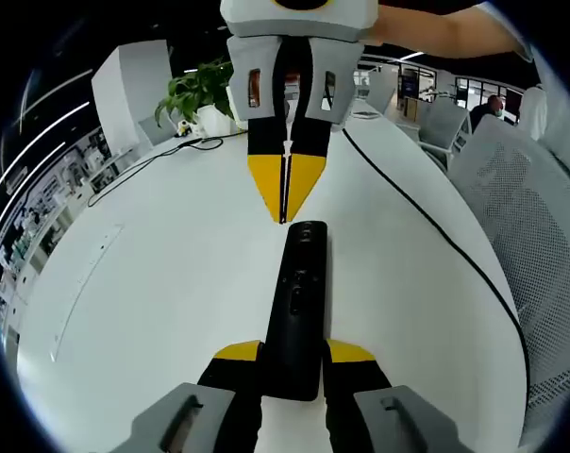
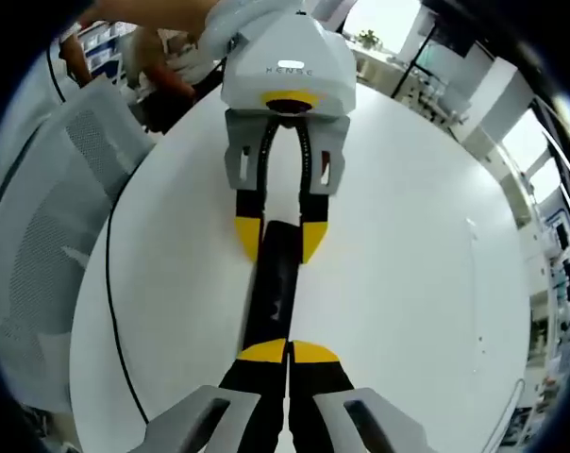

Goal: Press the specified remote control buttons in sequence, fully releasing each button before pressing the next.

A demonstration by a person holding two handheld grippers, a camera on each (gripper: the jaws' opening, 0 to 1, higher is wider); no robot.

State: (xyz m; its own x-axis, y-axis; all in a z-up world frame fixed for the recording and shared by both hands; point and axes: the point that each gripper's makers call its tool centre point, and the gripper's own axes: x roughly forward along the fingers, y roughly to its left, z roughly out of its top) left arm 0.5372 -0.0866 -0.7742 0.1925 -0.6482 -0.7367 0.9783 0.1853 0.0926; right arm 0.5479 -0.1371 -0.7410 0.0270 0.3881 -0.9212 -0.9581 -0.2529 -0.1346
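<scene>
In the left gripper view, at the left of the scene, a black cable (image 1: 134, 168) trails over the white table (image 1: 153, 283) toward a potted plant (image 1: 200, 94) at the far edge. At the centre lies the remote control (image 1: 299, 302), a long, narrow black bar resting flat on the table, its near end held between the yellow-tipped jaws of the left gripper (image 1: 294, 354), which pinch it from both sides. Above its far end hangs the right gripper (image 1: 285, 203), jaws pressed together into a single yellow point, empty, aimed at the remote's upper end; whether the point touches the casing cannot be determined. To the right, a second black cable (image 1: 436, 236) curves along the table, and a grey mesh chair (image 1: 540, 255) stands beside the table edge. In the right gripper view the same arrangement appears from the opposite end: mesh chair (image 2: 49, 245) at left, the remote control (image 2: 274, 293) central, the left gripper (image 2: 277, 241) clamped about its far end, and the right gripper (image 2: 287, 351) closed at the bottom over the near end. Judgement: the remote looks a light, rigid plastic body with a smooth, slightly glossy face, likely to skid on the smooth tabletop under a press. A side grip at one end, clear of the buttons, appears the sound hold. The button pads are too small to identify.
</scene>
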